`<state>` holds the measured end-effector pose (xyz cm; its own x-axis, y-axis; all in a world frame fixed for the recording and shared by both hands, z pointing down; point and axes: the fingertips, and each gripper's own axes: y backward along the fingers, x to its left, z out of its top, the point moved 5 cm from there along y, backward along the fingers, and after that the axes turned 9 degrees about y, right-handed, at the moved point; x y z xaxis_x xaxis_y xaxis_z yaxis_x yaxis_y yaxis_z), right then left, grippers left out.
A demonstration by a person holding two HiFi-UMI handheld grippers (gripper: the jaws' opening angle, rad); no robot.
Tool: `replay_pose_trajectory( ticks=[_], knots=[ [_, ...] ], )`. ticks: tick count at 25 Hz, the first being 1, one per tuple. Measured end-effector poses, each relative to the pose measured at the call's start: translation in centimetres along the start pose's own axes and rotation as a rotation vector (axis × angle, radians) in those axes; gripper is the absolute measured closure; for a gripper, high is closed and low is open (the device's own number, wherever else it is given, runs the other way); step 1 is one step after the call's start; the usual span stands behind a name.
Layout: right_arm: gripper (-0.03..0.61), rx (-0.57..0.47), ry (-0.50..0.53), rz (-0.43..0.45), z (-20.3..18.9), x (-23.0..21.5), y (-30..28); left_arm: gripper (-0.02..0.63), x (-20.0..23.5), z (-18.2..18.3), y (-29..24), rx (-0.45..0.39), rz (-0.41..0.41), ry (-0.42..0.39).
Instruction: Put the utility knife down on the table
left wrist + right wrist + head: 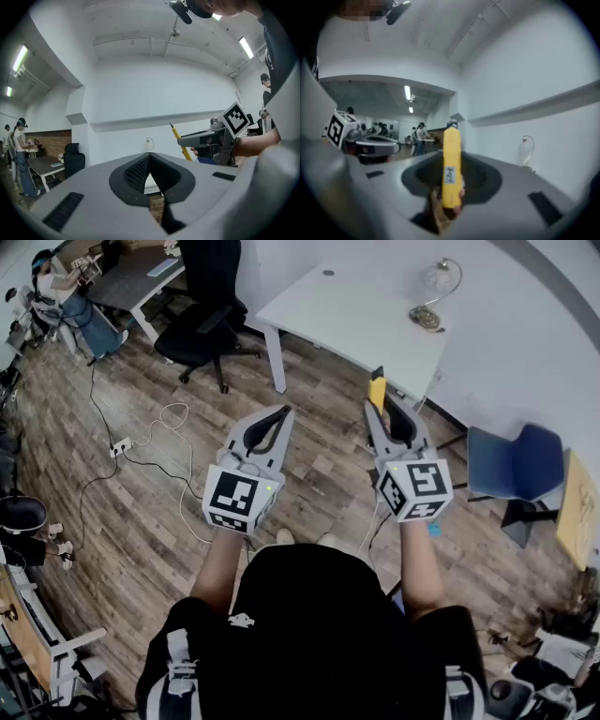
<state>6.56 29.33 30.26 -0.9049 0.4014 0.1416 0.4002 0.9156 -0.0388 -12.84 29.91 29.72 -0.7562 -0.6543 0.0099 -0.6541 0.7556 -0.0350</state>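
The right gripper (392,411) pinches a long yellow plastic utility knife (451,168) between its 2 jaws, which stand fairly wide around the handle. The knife stands nearly upright, with its lower end down between the pads and its dark tip pointing up. A small label shows on its face. In the head view it shows at the jaw tips, over the brown wooden plank floor (314,474). It is close to the near edge of the white rectangular table (347,315) but is not lying on it.

The left gripper (284,412) is held level beside the right one, apart from it. Its 2 jaws are pressed together at the tips with nothing between them.

A small desk lamp with a round clear shade (433,294) sits on the right part of the table. A blue chair (514,463) stands to the right of the right gripper. A black office chair (208,310) stands left of the table.
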Motion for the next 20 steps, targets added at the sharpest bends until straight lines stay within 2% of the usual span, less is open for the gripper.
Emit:
replay_pose_trajectory(
  ticks=[8,20],
  knots=[
    [0.442,0.005,0.001,0.018,-0.4,-0.6,-0.1,0.597,-0.4,-0.2,-1.0,0.006,0.002,0.005],
    [0.442,-0.001,-0.007,0.05,-2.0,-3.5,1.4,0.597,-4.0,-0.8,-3.2,0.02,-0.002,-0.02]
  ],
)
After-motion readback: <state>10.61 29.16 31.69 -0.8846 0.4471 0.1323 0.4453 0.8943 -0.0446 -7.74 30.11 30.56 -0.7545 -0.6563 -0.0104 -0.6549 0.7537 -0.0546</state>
